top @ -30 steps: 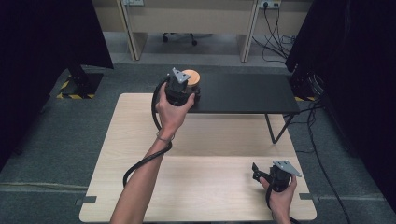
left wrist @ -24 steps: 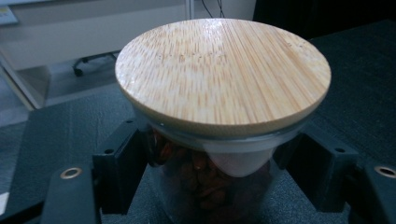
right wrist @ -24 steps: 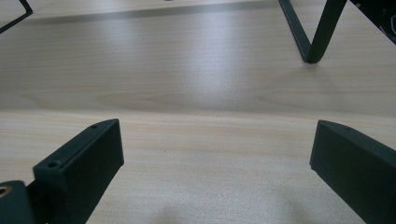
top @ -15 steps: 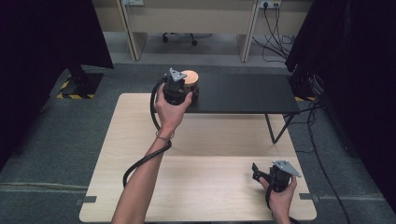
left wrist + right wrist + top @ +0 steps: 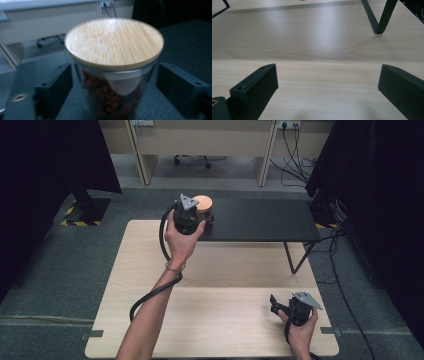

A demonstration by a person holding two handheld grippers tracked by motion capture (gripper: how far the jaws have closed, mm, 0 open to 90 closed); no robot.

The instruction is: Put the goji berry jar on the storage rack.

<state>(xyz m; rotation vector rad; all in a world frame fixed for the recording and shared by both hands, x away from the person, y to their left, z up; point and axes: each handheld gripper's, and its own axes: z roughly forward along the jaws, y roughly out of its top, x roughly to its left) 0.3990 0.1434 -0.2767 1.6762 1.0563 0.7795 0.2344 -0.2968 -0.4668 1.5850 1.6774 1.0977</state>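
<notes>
- The glass jar (image 5: 113, 82) with a wooden lid (image 5: 113, 42) stands on the black shelf (image 5: 260, 220), holding reddish dried fruit (image 5: 110, 100).
- My left fingers (image 5: 53, 92) have just been opening; they stand spread beside the jar, not touching it.
- My right fingers (image 5: 255, 92) are spread over the bare worktop (image 5: 317, 50).

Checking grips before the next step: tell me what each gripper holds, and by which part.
Nothing is held. The left gripper has just opened; the glass jar stands between its jaws with gaps either side. The right gripper is open over the table.

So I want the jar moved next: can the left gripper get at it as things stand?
Probably yes: the jar already stands between the left gripper's just-opened jaws on the black shelf, nothing blocking.
</notes>
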